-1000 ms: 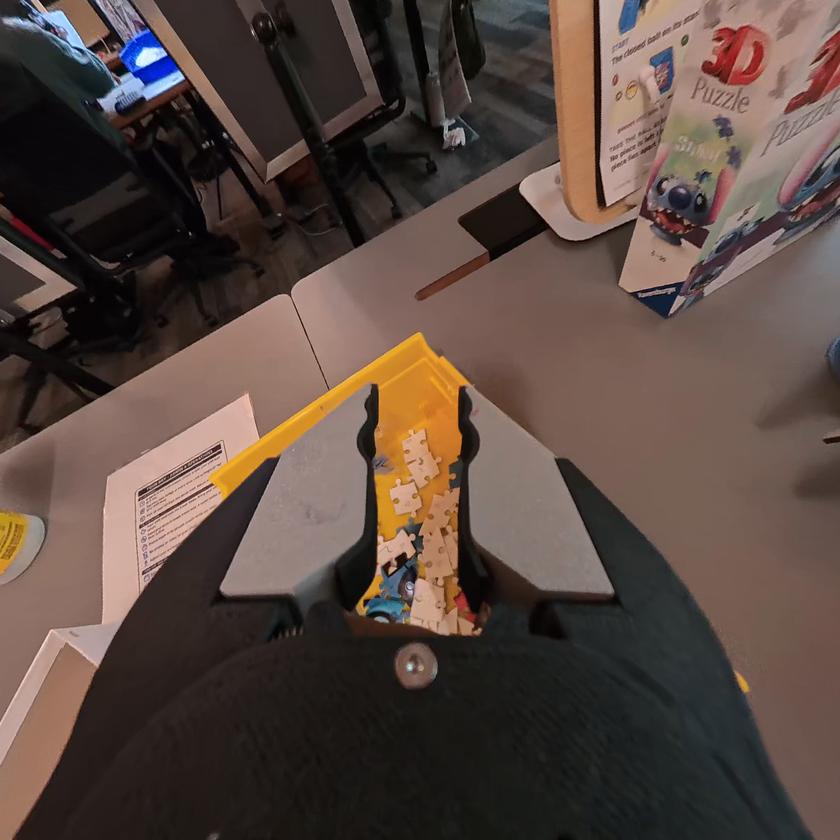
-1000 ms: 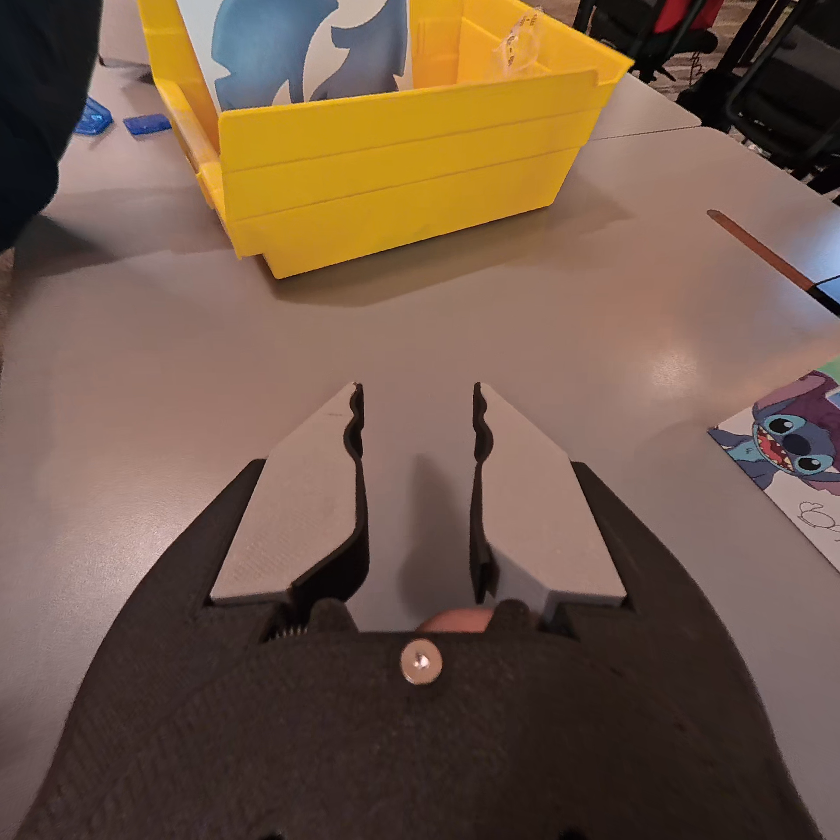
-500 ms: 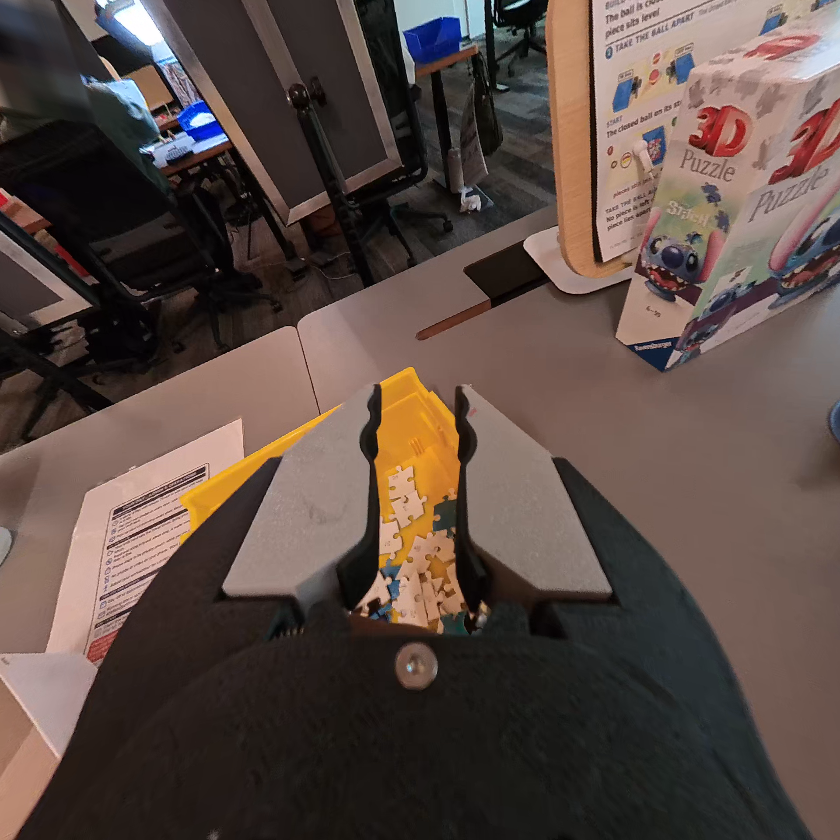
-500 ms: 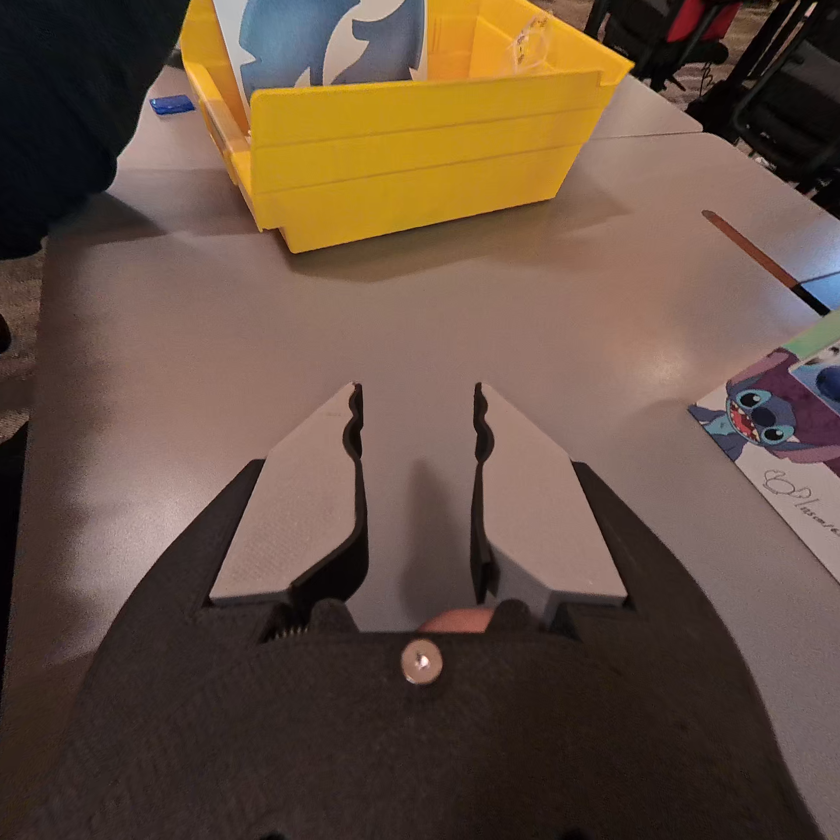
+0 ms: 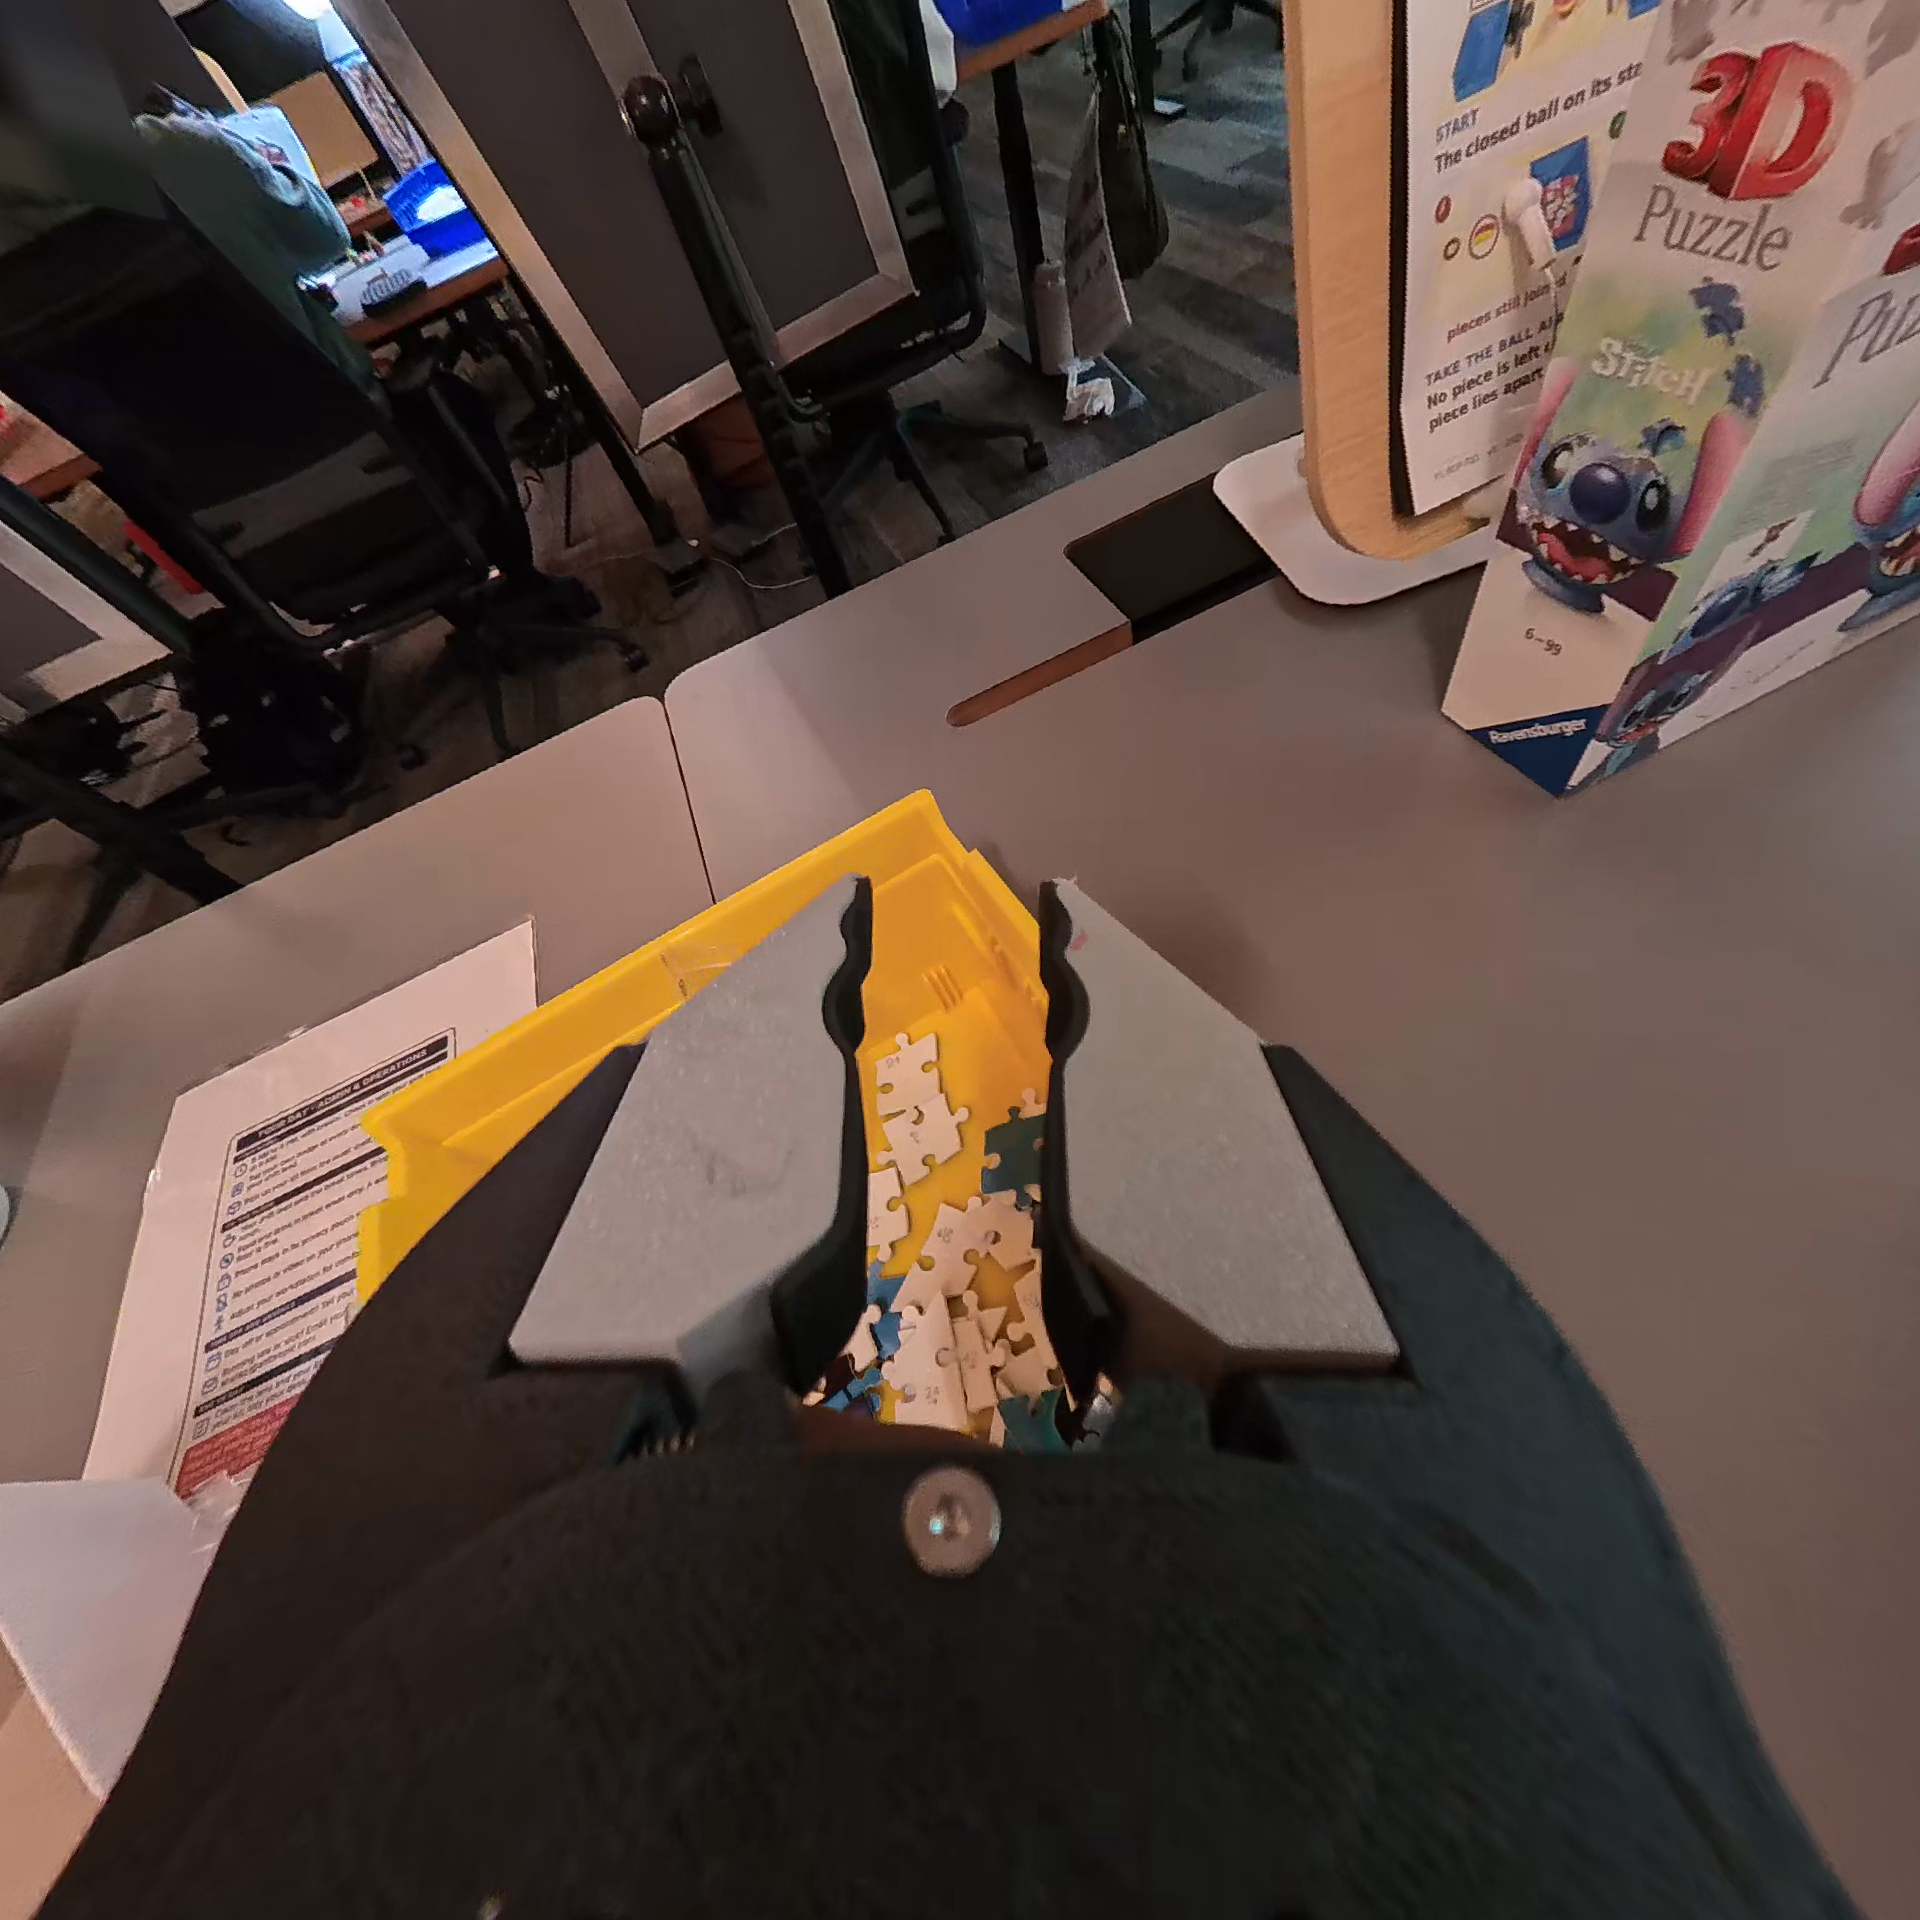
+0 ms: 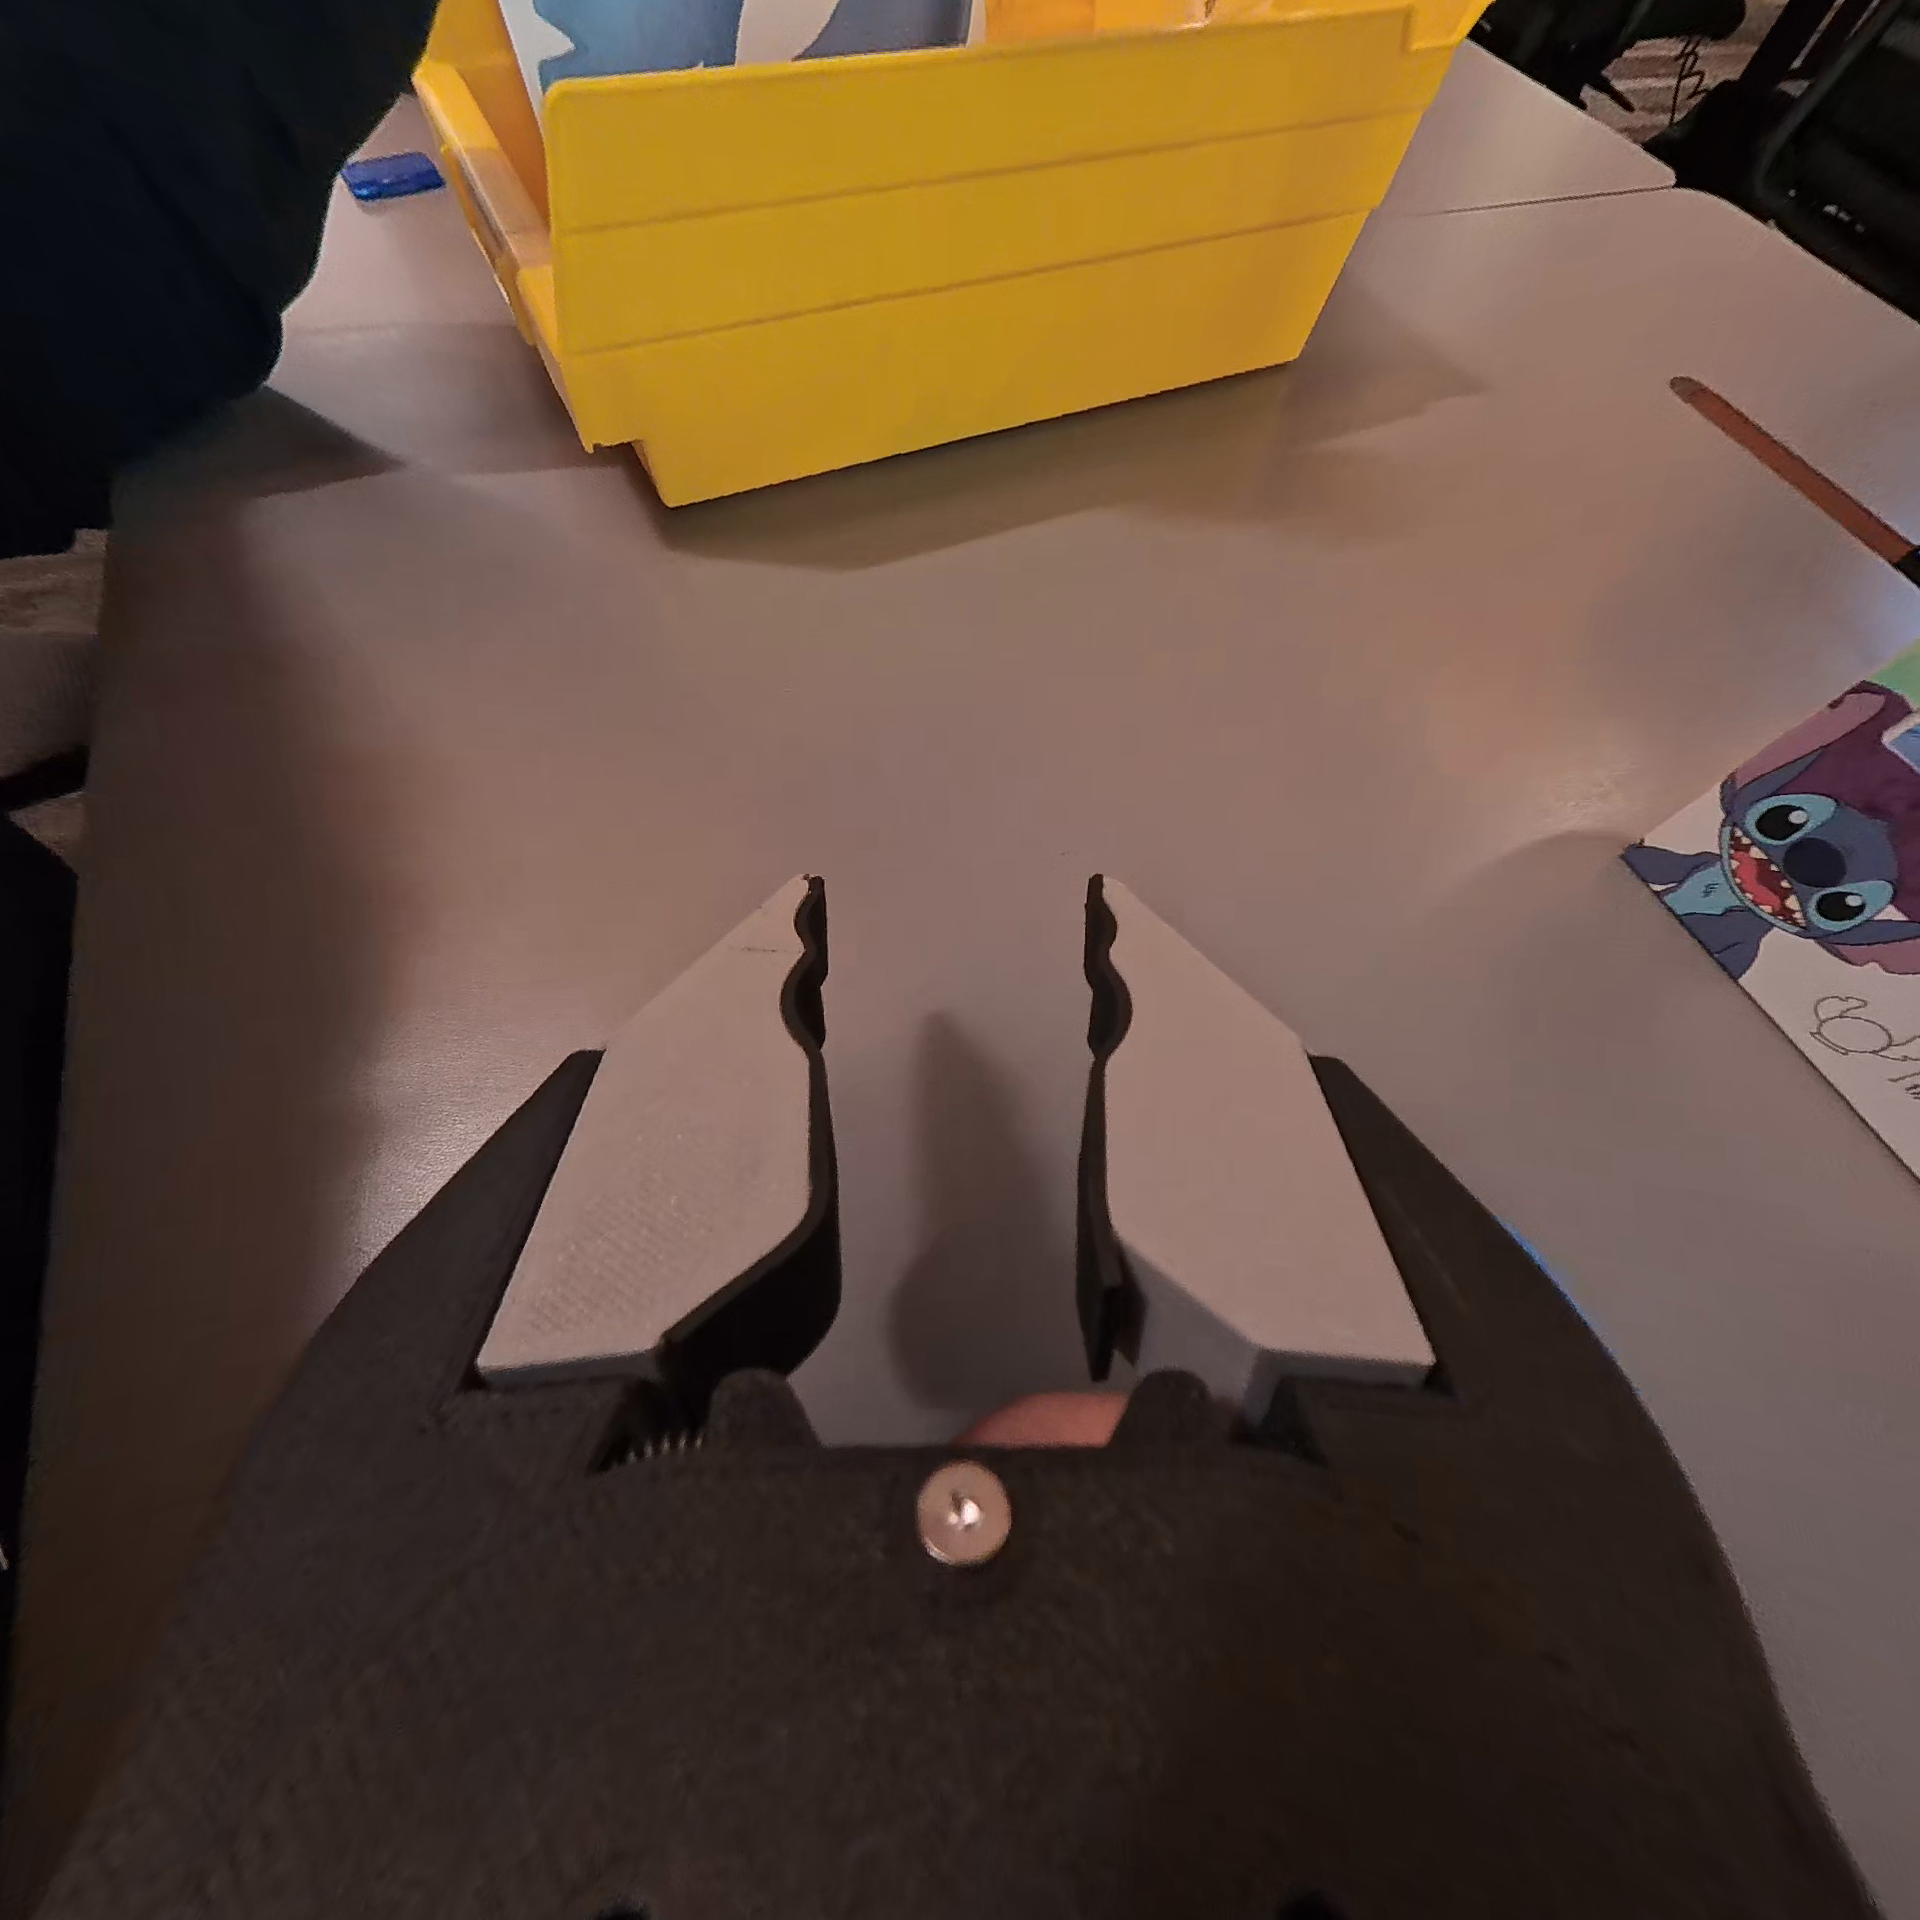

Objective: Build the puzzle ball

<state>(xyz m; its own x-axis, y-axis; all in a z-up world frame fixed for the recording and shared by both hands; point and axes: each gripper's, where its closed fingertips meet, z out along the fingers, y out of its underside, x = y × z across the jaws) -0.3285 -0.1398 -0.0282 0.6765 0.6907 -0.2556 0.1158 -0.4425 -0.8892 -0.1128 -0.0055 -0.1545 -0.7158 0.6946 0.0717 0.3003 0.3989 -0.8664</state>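
A yellow bin (image 5: 499,1091) on the grey table holds several loose puzzle pieces (image 5: 945,1278), mostly white side up with a few blue ones. My left gripper (image 5: 951,904) is open and empty, held above the bin and pointing down into it. In the right wrist view the same bin (image 6: 935,312) stands at the far side of the table, with a blue and white sheet (image 6: 727,21) standing inside it. My right gripper (image 6: 951,894) is open and empty, low over bare table well short of the bin.
The puzzle box (image 5: 1714,468) stands at the right of the table, next to a wooden-edged instruction board (image 5: 1351,312). A printed paper sheet (image 5: 270,1195) lies left of the bin. A picture sheet (image 6: 1797,935) lies at the right table edge. Small blue parts (image 6: 390,171) lie behind the bin. Left tips to right tips: about 30 cm.
My left gripper has tilted up and shifted a little over the bin. My right gripper has drifted left and nearer the bin. Both stay open.
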